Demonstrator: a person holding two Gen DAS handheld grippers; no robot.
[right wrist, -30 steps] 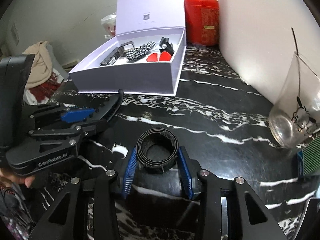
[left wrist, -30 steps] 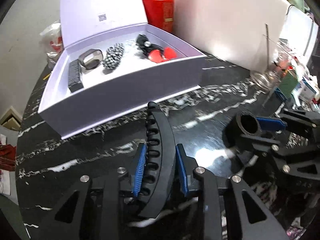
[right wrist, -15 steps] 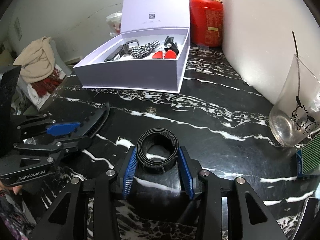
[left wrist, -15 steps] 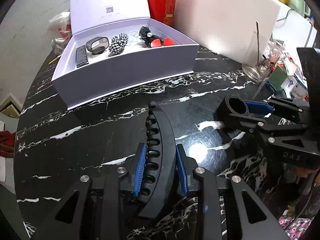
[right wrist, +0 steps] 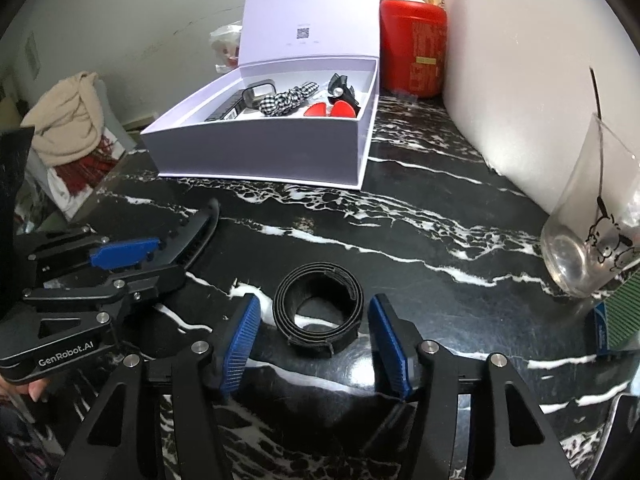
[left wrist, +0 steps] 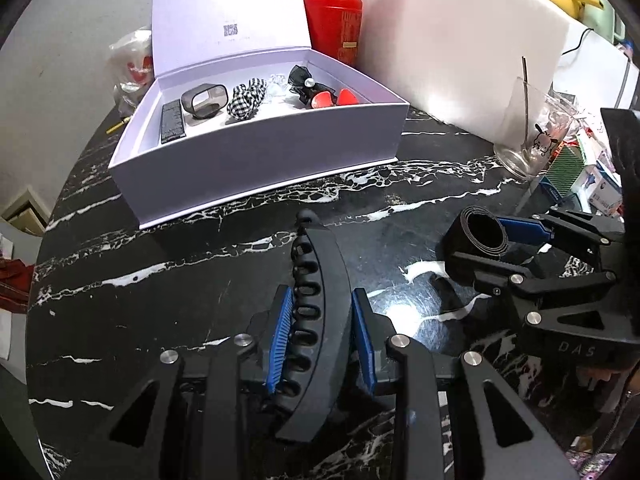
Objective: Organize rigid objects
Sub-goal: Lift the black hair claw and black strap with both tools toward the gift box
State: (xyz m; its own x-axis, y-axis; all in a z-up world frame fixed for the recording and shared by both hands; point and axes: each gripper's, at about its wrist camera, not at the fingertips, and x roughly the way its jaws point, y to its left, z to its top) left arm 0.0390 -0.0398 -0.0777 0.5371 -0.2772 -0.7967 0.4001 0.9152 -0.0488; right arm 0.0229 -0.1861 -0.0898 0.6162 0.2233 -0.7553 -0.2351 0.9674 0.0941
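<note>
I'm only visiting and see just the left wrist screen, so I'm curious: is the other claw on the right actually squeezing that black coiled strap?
Observer: No. The right gripper is open; the coiled strap lies on the marble table, clear of both blue pads.
Operator: How does my claw look from there?
Observer: The left gripper, shut on the curved hair clip, has GenRobot.AI lettered on its side.
Operator: Anything further left?
Observer: A beige cloth, piled beside the table.
</note>
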